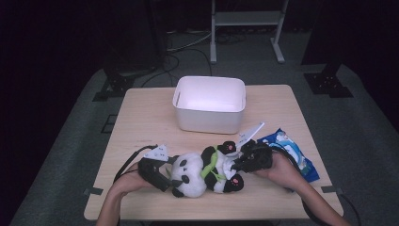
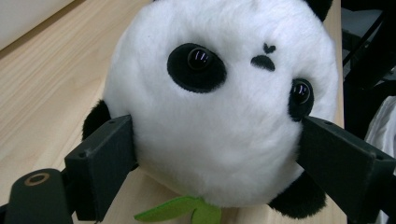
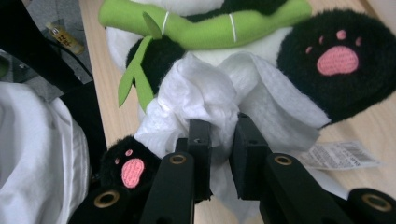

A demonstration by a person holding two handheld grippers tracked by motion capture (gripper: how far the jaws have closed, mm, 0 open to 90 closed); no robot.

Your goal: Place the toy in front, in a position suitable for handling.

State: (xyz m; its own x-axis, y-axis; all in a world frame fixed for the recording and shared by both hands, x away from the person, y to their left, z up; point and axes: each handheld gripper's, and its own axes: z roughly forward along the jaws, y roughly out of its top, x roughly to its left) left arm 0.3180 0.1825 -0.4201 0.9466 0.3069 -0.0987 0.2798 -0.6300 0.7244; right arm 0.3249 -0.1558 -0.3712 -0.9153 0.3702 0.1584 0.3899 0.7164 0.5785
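A black-and-white panda plush (image 1: 202, 174) lies on its back along the wooden table (image 1: 141, 117), head toward the left. My left gripper (image 1: 169, 176) has its jaws pressed on both sides of the panda's head (image 2: 224, 93), and in the left gripper view the left gripper (image 2: 215, 144) fills the lower corners. My right gripper (image 1: 237, 165) is at the panda's lower belly, shut on a crumpled white wipe (image 3: 201, 93) that rests against the plush between its pink-padded feet. In the right gripper view the right gripper (image 3: 219, 133) pinches the wipe's folds. A green bamboo stalk (image 3: 210, 25) crosses the belly.
A white empty bin (image 1: 209, 104) stands at the back middle of the table. A blue wipes pack (image 1: 294, 150) lies at the right, behind my right hand. The plush's sewn label (image 3: 341, 156) lies flat on the wood. Cables trail from both grippers.
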